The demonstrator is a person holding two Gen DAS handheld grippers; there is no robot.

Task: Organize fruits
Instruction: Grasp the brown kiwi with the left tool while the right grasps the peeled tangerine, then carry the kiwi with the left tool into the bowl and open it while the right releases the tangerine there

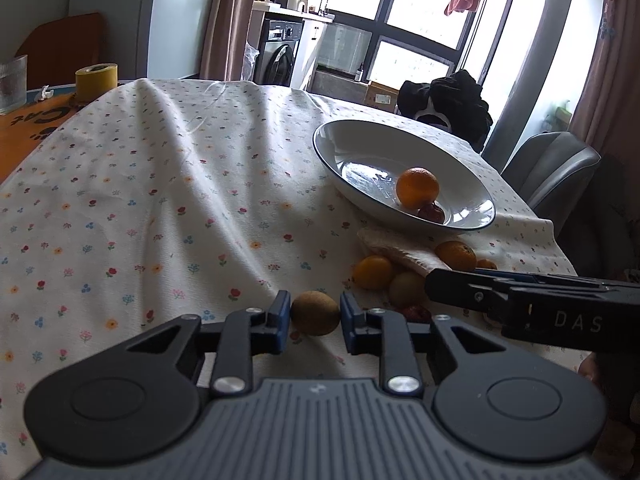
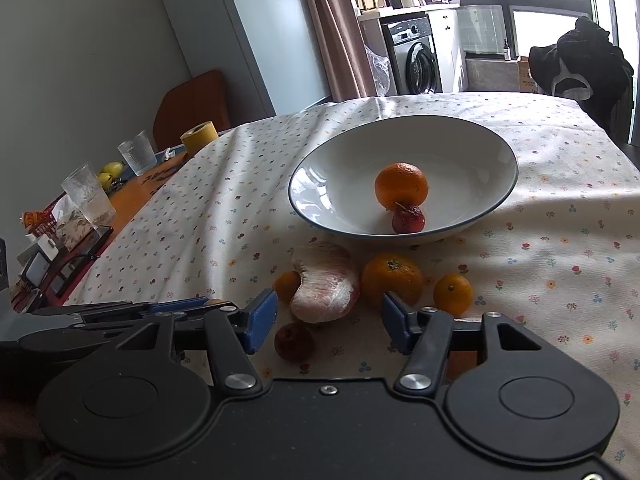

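Note:
A brown kiwi-like fruit (image 1: 315,313) sits between the blue pads of my left gripper (image 1: 314,314), which are shut against both its sides. A white bowl (image 1: 360,148) (image 2: 460,152) holds an orange (image 2: 401,186) and a small red fruit (image 2: 408,219). On the flowered cloth in front of the bowl lie a pomelo segment (image 2: 324,288), three oranges (image 2: 392,278) (image 2: 453,294) (image 2: 285,285) and a dark red fruit (image 2: 294,342). My right gripper (image 2: 330,312) stands open just before the pomelo segment. It enters the left wrist view from the right (image 1: 440,284).
At the table's far left stand a yellow tape roll (image 2: 199,136), two ribbed glasses (image 2: 138,152) (image 2: 88,196) and small clutter. Black clothing hangs on a chair (image 1: 448,104) beyond the table. A grey chair (image 1: 552,168) stands at the right edge.

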